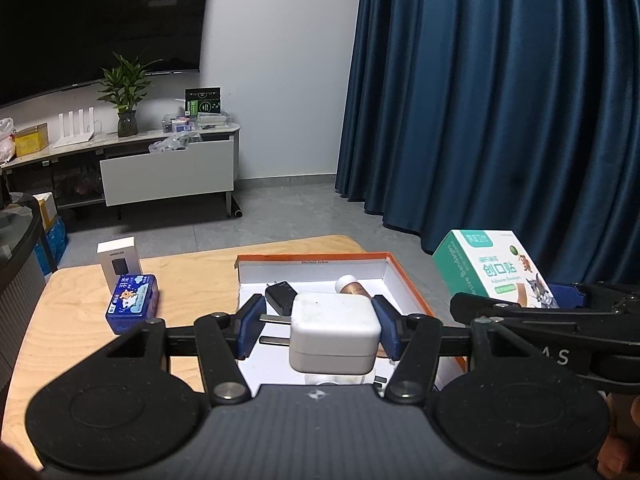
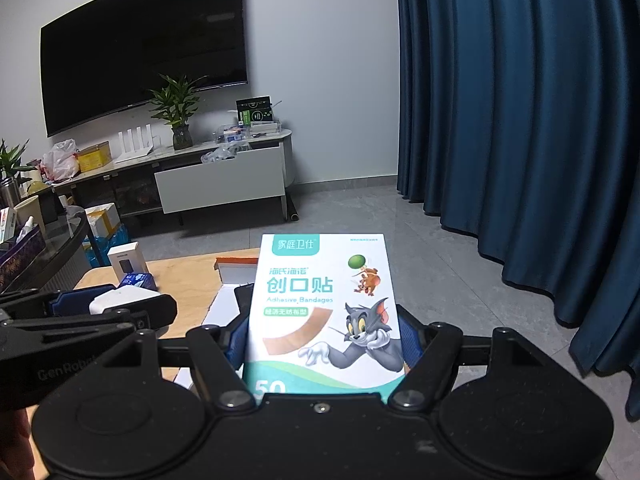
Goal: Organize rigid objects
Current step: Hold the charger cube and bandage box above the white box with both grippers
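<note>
**Both tools loaded over the tray — set down one at a time**

Left tool (image 1: 320,330): blue pads clamped on a white plug adapter (image 1: 334,334), prongs sticking out toward the left pad. It hangs above the orange-rimmed cardboard tray (image 1: 404,280), which already holds a black charger (image 1: 282,298) and a small brown bottle with a white cap (image 1: 352,286).

Right tool (image 2: 324,344): jaws wide, gripping an adhesive bandage box (image 2: 322,304) by its side edges, just right of the tray and above it.

Left on the wooden worktop (image 1: 192,280): a blue tissue pack (image 1: 134,308) and a white carton (image 1: 119,262), well clear of the tray.

Judgement: lower the adapter into the bare white floor near the tray's front, prongs kept clear of the charger, release only once it rests. Bring the box in afterwards, flat, so the tools don't collide.
</note>
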The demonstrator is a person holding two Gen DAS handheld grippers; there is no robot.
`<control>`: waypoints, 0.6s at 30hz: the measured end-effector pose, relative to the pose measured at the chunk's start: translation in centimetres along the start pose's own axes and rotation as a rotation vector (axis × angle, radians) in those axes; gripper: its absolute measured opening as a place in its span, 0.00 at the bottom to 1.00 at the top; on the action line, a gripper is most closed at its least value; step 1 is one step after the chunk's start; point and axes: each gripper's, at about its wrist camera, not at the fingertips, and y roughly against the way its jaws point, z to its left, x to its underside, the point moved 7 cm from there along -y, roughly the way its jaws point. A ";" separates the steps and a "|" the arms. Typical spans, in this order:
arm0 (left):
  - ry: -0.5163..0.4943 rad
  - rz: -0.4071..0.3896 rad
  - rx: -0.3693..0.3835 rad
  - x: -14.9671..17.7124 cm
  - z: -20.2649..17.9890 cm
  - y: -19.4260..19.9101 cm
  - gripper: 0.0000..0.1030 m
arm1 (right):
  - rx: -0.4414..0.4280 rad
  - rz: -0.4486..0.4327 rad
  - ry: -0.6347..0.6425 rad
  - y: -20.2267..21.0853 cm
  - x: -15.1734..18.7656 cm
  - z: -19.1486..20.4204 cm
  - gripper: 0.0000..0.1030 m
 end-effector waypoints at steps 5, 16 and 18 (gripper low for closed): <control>0.000 0.002 0.000 0.1 0.1 -0.2 0.57 | 0.002 0.005 0.005 0.0 0.1 0.1 0.81; 0.002 0.011 -0.001 0.4 0.0 -0.2 0.57 | 0.002 0.015 0.006 -0.6 0.1 0.2 0.81; 0.003 0.012 -0.001 0.4 0.0 -0.2 0.57 | 0.003 0.016 0.008 -0.7 0.1 0.2 0.81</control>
